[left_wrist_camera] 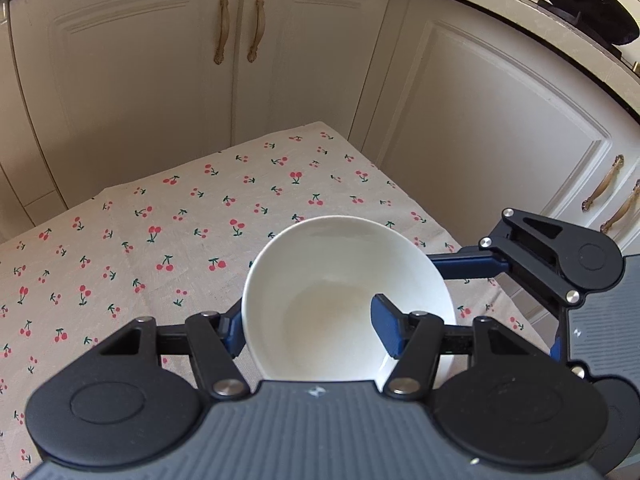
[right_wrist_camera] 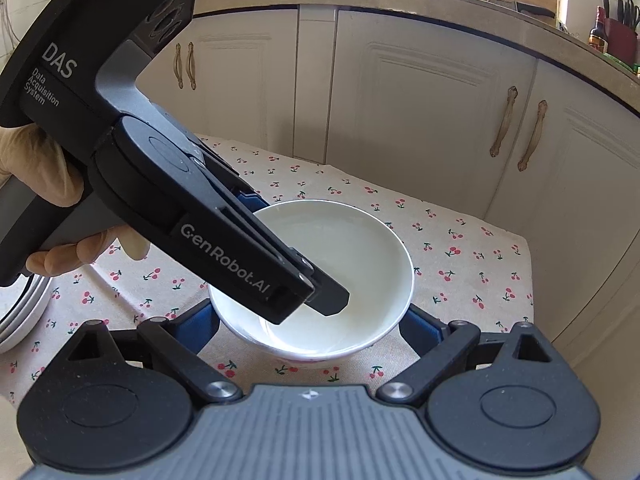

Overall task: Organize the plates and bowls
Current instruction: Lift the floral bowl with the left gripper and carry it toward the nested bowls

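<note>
White glazed ceramic bowl [left_wrist_camera: 344,300] sits nearest in both wrist views, empty and upright over the cherry-print beige cloth [left_wrist_camera: 160,240] that covers the tabletop. Whether its base rests on the cloth or hangs just above it cannot be told.

Left gripper [left_wrist_camera: 312,332] is clamped on the bowl's near-left wall: one blue pad [left_wrist_camera: 386,328] inside the bowl, the other outside against the wall, jaws narrow. A pinch on the rim like that suits a thin wall, and it tips the gripper steeply down into the bowl, as the right wrist view shows with a gloved hand [right_wrist_camera: 24,168] on the handle.

Right gripper [right_wrist_camera: 310,326] stands wide, its blue pads either side of the bowl's lower body and close to it; real contact cannot be confirmed. Likely it is there to steady or take the bowl's weight so the one-sided pinch does not let it swing.

Stack of pale round plates [right_wrist_camera: 24,312] peeks in at the left edge of the right view, well apart from the bowl; probably the sorting spot, judged only from the task.

Farther back: cream cabinet doors with bronze handles [left_wrist_camera: 224,24], and a black wok [left_wrist_camera: 584,4] on the far counter.
</note>
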The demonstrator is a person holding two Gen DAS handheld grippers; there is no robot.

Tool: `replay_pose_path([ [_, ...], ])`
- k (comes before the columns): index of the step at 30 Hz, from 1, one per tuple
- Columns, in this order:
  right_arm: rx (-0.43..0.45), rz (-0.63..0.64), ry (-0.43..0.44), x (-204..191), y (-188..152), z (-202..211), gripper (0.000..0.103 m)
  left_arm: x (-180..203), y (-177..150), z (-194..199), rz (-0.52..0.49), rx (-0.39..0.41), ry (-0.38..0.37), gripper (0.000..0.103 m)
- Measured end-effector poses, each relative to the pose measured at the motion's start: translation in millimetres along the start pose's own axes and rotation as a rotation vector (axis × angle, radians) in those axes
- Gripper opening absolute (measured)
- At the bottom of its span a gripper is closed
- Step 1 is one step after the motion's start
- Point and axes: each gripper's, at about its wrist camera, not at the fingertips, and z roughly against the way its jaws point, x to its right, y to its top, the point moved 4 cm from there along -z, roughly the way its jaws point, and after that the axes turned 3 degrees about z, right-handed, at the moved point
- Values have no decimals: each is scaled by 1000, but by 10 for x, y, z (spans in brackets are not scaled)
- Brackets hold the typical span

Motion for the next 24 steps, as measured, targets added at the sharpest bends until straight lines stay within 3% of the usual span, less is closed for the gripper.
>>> replay_pose_path([
  [24, 14, 1, -4, -751, -113, 996, 98, 545, -627, 993, -53, 42, 7, 61],
])
